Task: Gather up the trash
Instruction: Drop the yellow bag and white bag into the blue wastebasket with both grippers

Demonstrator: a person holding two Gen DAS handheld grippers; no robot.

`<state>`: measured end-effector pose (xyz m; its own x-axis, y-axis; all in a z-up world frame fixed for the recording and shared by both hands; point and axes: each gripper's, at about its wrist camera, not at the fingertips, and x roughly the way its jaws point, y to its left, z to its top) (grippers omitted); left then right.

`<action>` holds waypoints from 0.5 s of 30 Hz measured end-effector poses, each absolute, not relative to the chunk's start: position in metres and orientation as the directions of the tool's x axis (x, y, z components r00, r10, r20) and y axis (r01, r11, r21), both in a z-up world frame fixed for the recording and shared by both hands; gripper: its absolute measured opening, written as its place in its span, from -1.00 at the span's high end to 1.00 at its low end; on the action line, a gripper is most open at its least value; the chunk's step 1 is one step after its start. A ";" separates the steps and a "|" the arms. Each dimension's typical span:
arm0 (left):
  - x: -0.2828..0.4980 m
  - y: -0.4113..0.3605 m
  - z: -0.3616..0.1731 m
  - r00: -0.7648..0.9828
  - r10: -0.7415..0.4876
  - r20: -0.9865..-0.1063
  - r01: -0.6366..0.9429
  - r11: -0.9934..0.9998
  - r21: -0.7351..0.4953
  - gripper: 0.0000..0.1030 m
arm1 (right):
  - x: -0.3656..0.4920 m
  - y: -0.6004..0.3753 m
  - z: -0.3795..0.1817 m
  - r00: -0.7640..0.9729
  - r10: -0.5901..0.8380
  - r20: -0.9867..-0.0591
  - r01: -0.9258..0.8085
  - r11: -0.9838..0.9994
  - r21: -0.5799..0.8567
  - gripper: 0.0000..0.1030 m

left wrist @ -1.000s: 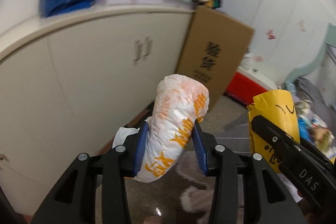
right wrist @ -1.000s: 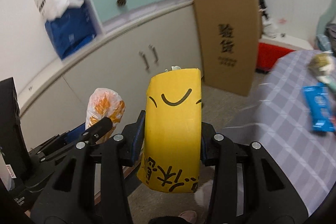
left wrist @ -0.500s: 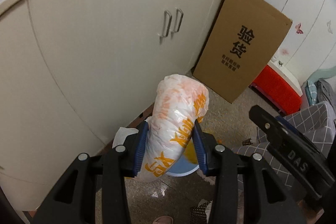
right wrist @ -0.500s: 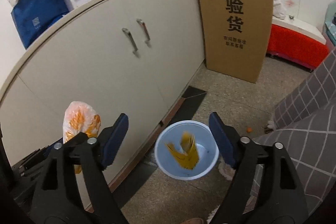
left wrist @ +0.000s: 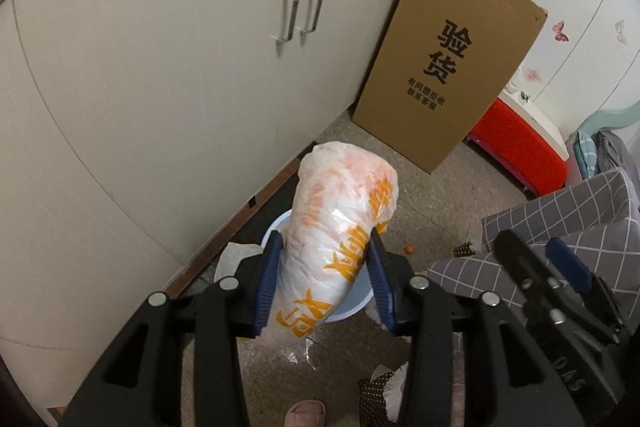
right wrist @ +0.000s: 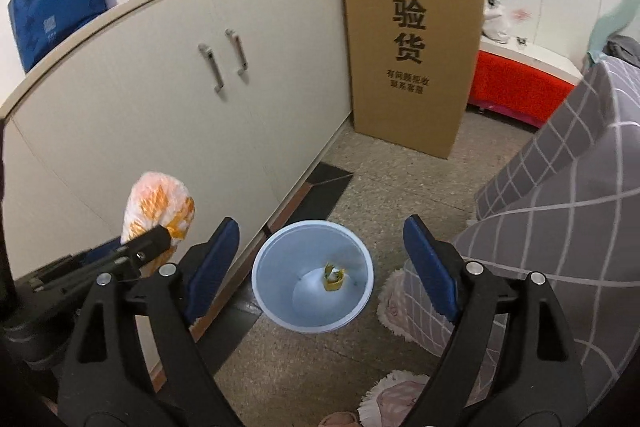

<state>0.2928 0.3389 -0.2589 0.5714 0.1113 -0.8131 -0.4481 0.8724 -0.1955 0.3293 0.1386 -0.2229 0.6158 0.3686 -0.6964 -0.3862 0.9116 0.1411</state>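
My left gripper (left wrist: pixel 325 239) is shut on a white plastic bag with orange print (left wrist: pixel 344 203), which stands up between the blue pads. Beneath it a light blue bin (left wrist: pixel 355 306) is mostly hidden by the bag. In the right wrist view my right gripper (right wrist: pixel 320 227) hangs open above that bin (right wrist: pixel 264 259) with nothing between its fingers. A crumpled yellow packet (right wrist: pixel 334 273) lies on the bin's bottom. The held bag (right wrist: pixel 156 199) shows at the left there, beside the bin and higher up.
A cream cabinet (right wrist: pixel 160 115) with two handles runs along the left, close to the bin. A tall cardboard box (right wrist: pixel 412 39) leans behind, with a red box (right wrist: pixel 516 87) beyond it. A grey chequered cloth (right wrist: pixel 560 195) hangs at the right; fluffy slippers (right wrist: pixel 396 299) lie on the floor.
My right gripper has opened and the yellow packet has dropped into the bin. Both grippers have come down and tipped toward the bin. The left one has kept its hold on the bag.
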 end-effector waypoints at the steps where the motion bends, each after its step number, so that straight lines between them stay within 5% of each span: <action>1: 0.294 0.338 -0.260 0.570 0.106 -0.815 -0.443 0.875 -0.196 0.19 | 0.330 0.136 -0.221 0.630 0.359 -0.688 -0.373 0.918 0.138 -0.61; 7: 0.317 0.324 -0.258 0.587 0.076 -0.806 -0.401 0.892 -0.208 0.17 | 0.332 0.118 -0.207 0.710 0.330 -0.622 -0.301 0.941 0.156 -0.68; 9: 0.323 0.322 -0.253 0.610 0.077 -0.788 -0.396 0.892 -0.219 0.02 | 0.332 0.112 -0.202 0.737 0.322 -0.594 -0.275 0.946 0.171 -0.70; 11: 0.330 0.326 -0.250 0.629 0.077 -0.774 -0.417 0.873 -0.252 -0.61 | 0.333 0.109 -0.200 0.746 0.321 -0.584 -0.265 0.947 0.182 -0.70; 15: 0.329 0.329 -0.251 0.627 0.071 -0.776 -0.443 0.851 -0.280 -0.62 | 0.335 0.109 -0.200 0.739 0.323 -0.591 -0.263 0.946 0.188 -0.70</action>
<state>0.3289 0.3291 -0.2505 0.6271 0.0711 -0.7757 -0.4434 0.8513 -0.2805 0.3354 0.1091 -0.1998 0.7393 0.3226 -0.5911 -0.2630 0.9464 0.1876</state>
